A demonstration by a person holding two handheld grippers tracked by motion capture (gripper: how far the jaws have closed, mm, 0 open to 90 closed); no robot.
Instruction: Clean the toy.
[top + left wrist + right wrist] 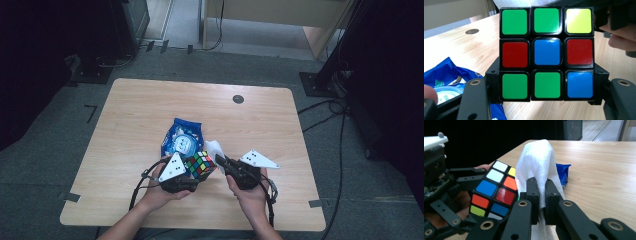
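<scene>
While the left tool (192, 176) clamps the puzzle cube (199, 164) by its sides and lifts it off the bench (130, 125), one scrambled face is turned toward the right tool (223, 161), which sits just beside the cube, jaws pinched narrow on a folded white wipe (537, 167). That pose looks meant for wiping the cube clean. Just behind the cube lies a blue wipe packet (181, 137), probably the cloth's source.

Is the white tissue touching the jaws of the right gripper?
Touching. The right gripper view shows the white tissue pinched between both jaws of the right gripper.
</scene>
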